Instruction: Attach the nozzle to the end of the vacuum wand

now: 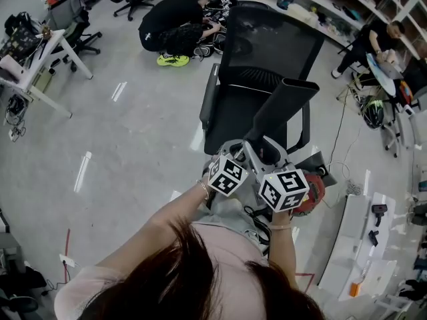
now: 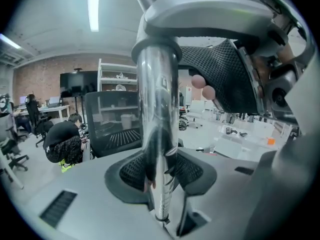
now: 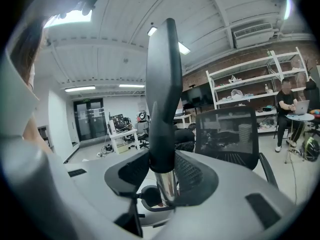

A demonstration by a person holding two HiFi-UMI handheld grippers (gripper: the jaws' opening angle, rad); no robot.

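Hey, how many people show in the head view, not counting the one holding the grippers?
2. A crouching person is on the floor at the top, beyond the black office chair; a seated person is at the upper right. Others may be hidden.

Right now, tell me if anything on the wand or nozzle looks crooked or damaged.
Nothing stands out. The black nozzle sits in line with the chrome wand, and no gap or crack shows at the joint. The left gripper and right gripper both have their jaws closed on the wand.
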